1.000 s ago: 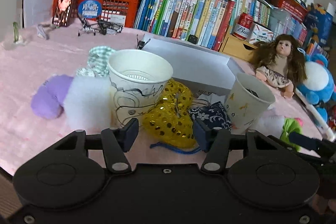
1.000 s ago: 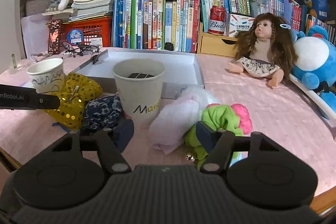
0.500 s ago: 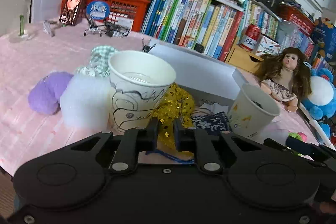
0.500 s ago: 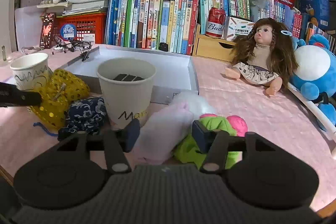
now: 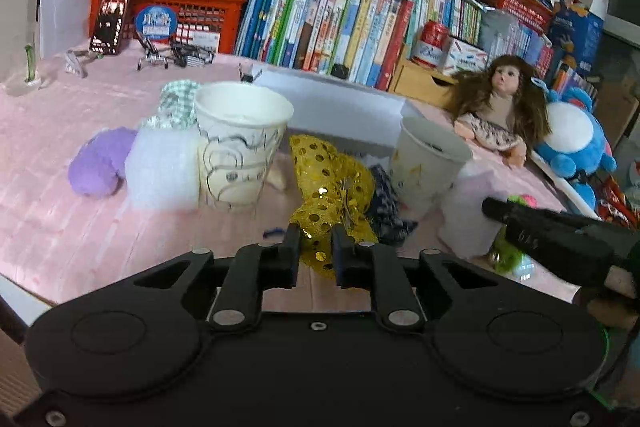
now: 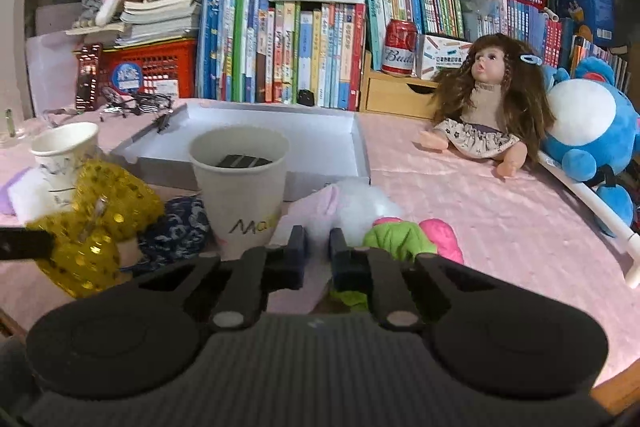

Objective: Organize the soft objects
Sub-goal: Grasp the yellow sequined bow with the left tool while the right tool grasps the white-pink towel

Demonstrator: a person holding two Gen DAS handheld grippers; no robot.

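Left wrist view, left gripper: fingers clenched on the near edge of the gold sequin cloth; its jaws have just been closing.
Gold sequin cloth: lifted in front of the gripper, between the scribbled paper cup and the plain paper cup, beside a navy floral cloth.
Left of the scribbled cup: a white fluffy pad touching it, then a purple plush, on the pink table.
Right wrist view, right gripper: fingers grasping the pale pink-white soft cloth; its jaws have just been closing on it.
Pale cloth: on the table just right of the plain cup, with the green-and-pink plush touching its right side.
Behind: a shallow white tray, a doll and a blue plush.
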